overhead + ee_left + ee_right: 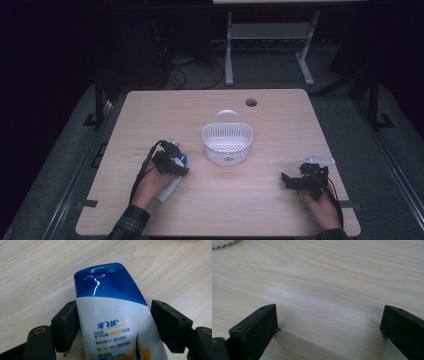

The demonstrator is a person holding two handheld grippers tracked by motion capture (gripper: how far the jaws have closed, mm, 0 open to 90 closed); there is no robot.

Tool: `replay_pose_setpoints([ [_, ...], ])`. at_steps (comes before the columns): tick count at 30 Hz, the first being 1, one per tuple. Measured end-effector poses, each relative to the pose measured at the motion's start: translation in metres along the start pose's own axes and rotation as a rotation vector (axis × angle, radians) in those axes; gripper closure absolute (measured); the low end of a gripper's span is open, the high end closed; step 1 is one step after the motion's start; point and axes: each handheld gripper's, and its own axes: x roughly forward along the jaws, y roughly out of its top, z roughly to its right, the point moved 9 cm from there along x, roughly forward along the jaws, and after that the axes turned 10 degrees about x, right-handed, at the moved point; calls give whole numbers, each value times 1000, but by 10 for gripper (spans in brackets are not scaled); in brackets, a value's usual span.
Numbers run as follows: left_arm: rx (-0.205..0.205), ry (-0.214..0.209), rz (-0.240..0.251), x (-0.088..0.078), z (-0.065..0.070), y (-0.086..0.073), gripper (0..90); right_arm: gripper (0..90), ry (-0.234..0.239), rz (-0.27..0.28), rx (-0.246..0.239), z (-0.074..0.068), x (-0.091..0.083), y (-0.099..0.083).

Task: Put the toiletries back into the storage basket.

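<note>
You're straddling the white-and-blue bottle [110, 312] lying on the bench [260, 200] left of the basket [227, 142] with the left gripper [113, 323], fingers [65, 325] wide and not yet clamping, so keep centring while the right gripper [327, 327] is waiting wide.

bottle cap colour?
Blue cap on a white bottle; clearest in the left gripper view.

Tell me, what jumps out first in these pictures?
A white bottle with a blue cap end lies on the wooden table, between the left gripper's fingers. A white basket stands mid-table, right of it. The right gripper rests open over bare wood at the right.
</note>
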Motion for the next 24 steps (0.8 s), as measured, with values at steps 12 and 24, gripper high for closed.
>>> replay_pose_setpoints([
  [12, 12, -10, -3, -2, 0, 1, 345, 7, 1, 0, -2, 0, 0, 0],
  [24, 30, -57, 13, -4, 0, -1, 349, 7, 2, -1, -4, -1, 0, 0],
])
